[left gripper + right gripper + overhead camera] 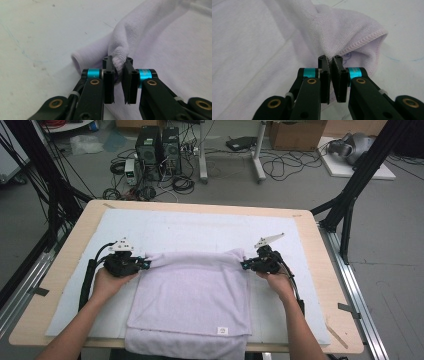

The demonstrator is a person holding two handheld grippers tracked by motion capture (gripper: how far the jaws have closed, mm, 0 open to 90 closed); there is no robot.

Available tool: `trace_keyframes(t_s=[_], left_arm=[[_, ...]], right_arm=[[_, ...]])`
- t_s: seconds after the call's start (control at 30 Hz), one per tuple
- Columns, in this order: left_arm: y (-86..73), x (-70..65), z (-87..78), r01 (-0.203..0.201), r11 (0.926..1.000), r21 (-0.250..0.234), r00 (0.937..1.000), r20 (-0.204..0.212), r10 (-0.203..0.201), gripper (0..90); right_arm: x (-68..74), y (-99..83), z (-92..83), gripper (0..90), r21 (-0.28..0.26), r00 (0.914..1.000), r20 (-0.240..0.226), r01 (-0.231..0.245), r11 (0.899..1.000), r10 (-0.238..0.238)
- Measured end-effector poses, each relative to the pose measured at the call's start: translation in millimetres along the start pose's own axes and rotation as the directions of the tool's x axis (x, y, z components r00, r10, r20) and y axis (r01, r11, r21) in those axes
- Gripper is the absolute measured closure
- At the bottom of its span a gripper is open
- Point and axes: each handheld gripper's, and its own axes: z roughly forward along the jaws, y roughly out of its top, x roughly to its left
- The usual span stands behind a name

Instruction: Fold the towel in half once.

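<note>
On the table's (320, 285) white mat (200, 227) lies a pale lilac towel (195, 295), its near edge hanging over the table's front. At the left, the person's left forearm comes in from the bottom of the high view and slants up and inward; the hand wraps the left gripper (145, 264), which lies low and level and points right at the towel's far left corner. Its jaws are closed on that corner: in the left gripper view (119, 72) a bunched tuft of terry sits pinched between the pads, with a rolled fold of cloth just to the left. Near the towel's front edge is a small white label (223, 330); its writing is too small to read. At the right, the right forearm slants up and inward, and the right gripper (243, 265) points left at the far right corner. Its jaws are clamped there too: in the right gripper view (331, 65) the stitched hem (364, 40) curls just above the pads.
</note>
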Motion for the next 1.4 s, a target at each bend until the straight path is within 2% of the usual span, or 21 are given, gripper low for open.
trace_keyframes(t_s=[0.13,0.23,0.33,0.4,0.43,0.47,0.53,0.57,0.7,0.73,0.8,0.83,0.9,0.93,0.97,1.07,1.13,1.2,1.27,1.37,1.4], left_arm=[[-12.6,-4.1,-6.7,0.001,0.9995,0.032,0.9997,0.023,-0.001,81.9],[-17.8,-6.9,-8.3,-0.013,0.9971,0.076,0.999,0.043,0.009,81.2],[-16.1,-10.6,-12.6,-0.015,0.9966,0.081,0.9971,0.076,0.008,69.9],[-12.4,-11.4,-17.8,-0.022,0.9973,0.07,0.9964,0.084,0.016,60.6],[-12.4,-11.4,-17.8,-0.022,0.9973,0.07,0.9964,0.084,0.016,58.2],[-5.9,-10.5,-24.1,-0.017,0.9987,0.047,0.9972,0.074,0.014,55.8],[-1.8,-9.1,-26.9,-0.018,0.9992,0.035,0.9974,0.071,0.016,54.4],[6.7,-7.0,-29.8,-0.02,0.9998,0.01,0.9984,0.053,0.019,54.9],[16.6,-5.0,-23.6,-0.03,0.9996,-0.002,0.9991,0.03,0.03,62.9],[18.7,-3.4,-18.9,-0.03,0.9995,0.005,0.9992,0.026,0.03,71.1],[19.7,-0.5,-6.6,-0.019,0.9995,0.025,0.9996,0.02,0.018,74.3],[17.2,1.2,7.2,-0.013,0.9982,0.059,0.9998,0.017,0.012,74.9],[15.6,1.8,13.3,-0.022,0.9957,0.09,0.9997,0.007,0.022,73.9],[12.0,2.0,24.3,-0.019,0.9904,0.137,0.9997,-0.014,0.021,67.4],[12.0,2.0,24.3,-0.019,0.9904,0.137,0.9997,-0.014,0.021,62.2],[9.7,4.8,29.8,0.009,0.9924,0.123,0.9996,-0.027,-0.005,61.5],[9.4,5.5,30.7,0.001,0.9927,0.121,0.9999,-0.011,0.0,69.5],[9.5,3.4,31.5,-0.018,0.992,0.125,0.9994,-0.026,0.021,83.6],[10.3,4.2,29.7,-0.016,0.9922,0.124,0.9996,-0.02,0.019,86.6],[12.8,9.3,20.3,0.023,0.9974,0.068,0.9994,-0.028,-0.021,87.7],[15.9,13.0,13.5,0.028,0.9989,0.037,0.9979,-0.059,-0.025,88.0]], right_arm=[[13.5,-5.6,-11.6,85.7,-0.003,0.9997,-0.006,0.024,1.0,-0.024],[21.6,-13.7,-15.9,81.7,0.054,0.9985,-0.048,0.027,0.998,-0.025],[26.9,-12.9,-21.8,72.4,0.064,0.9979,-0.059,0.03,0.998,-0.026],[30.1,-8.9,-30.8,70.5,0.023,0.9979,-0.045,0.046,0.999,-0.045],[30.1,-8.9,-30.8,70.5,0.023,0.9979,-0.045,0.046,0.999,-0.045],[32.0,-4.2,-39.3,68.4,-0.024,0.9981,-0.021,0.058,0.998,-0.059],[31.9,-1.0,-41.8,67.8,-0.033,0.9978,-0.011,0.065,0.997,-0.065],[30.6,5.3,-42.6,66.5,-0.055,0.9973,0.016,0.072,0.996,-0.071],[26.3,13.3,-35.4,64.9,-0.077,0.996,0.052,0.076,0.994,-0.072],[21.5,17.4,-26.0,64.8,-0.087,0.9957,0.06,0.075,0.993,-0.07],[19.6,19.6,-20.6,64.3,-0.085,0.9957,0.065,0.071,0.994,-0.066],[16.1,23.7,-9.6,63.0,-0.066,0.9963,0.061,0.066,0.996,-0.062],[14.6,25.0,-4.4,62.3,-0.043,0.9953,0.068,0.072,0.996,-0.069],[11.1,23.9,3.8,61.3,0.002,0.9937,0.083,0.076,0.997,-0.076],[8.6,21.9,6.7,60.4,0.025,0.9937,0.083,0.074,0.997,-0.076],[4.7,16.0,11.4,59.2,0.075,0.9951,0.075,0.058,0.996,-0.063],[3.8,9.9,14.6,59.9,0.107,0.996,0.068,0.05,0.993,-0.058],[4.8,5.4,13.9,69.3,0.082,0.9961,0.064,0.055,0.995,-0.06],[6.7,5.4,12.9,84.2,0.09,0.9965,0.042,0.068,0.994,-0.072],[9.6,10.9,7.6,87.1,0.078,0.9931,0.048,0.103,0.992,-0.107],[8.9,12.3,4.6,87.1,0.065,0.9928,0.057,0.101,0.993,-0.105]])
